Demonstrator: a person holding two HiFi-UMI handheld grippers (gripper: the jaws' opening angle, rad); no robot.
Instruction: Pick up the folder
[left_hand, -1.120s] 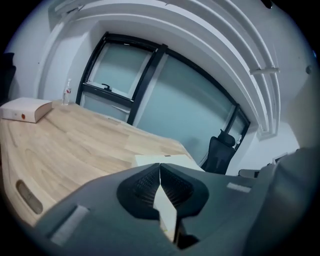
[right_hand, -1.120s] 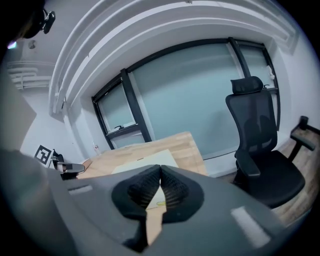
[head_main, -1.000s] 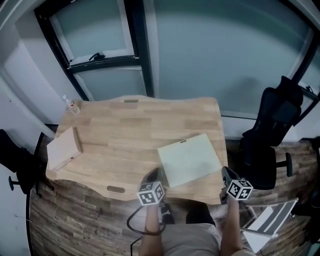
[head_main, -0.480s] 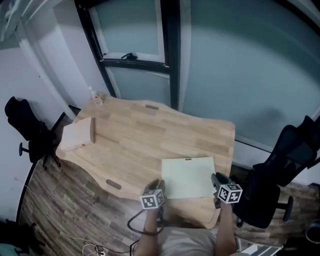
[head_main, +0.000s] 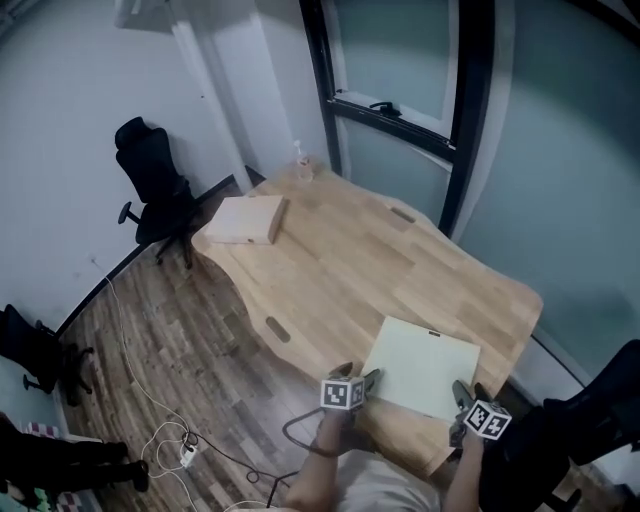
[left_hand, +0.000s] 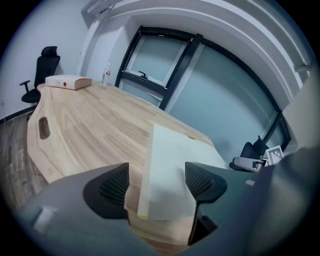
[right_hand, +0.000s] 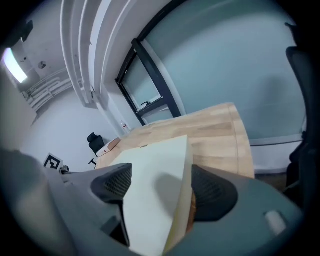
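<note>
A pale green folder (head_main: 420, 367) lies flat at the near right end of the wooden table (head_main: 340, 260). My left gripper (head_main: 364, 381) is at the folder's near left corner, my right gripper (head_main: 461, 397) at its near right corner. In the left gripper view the folder (left_hand: 170, 160) has its corner between the jaws of the left gripper (left_hand: 157, 186), which are opening; the pads (left_hand: 112, 187) stand apart from it. In the right gripper view the folder (right_hand: 150, 185) fills the gap of the right gripper (right_hand: 161, 189), whose jaws are also opening without pressing on it.
A flat tan box (head_main: 243, 220) and a small clear bottle (head_main: 303, 163) sit at the table's far end. A black office chair (head_main: 150, 178) stands beyond it, another chair (head_main: 600, 405) at my right. Cables (head_main: 150, 440) run over the wood floor. Dark window frames stand behind the table.
The head view has swung, so the table now runs off to the upper left. Both grippers have come down and forward to the folder's near corners. The folder has stayed flat on the table.
</note>
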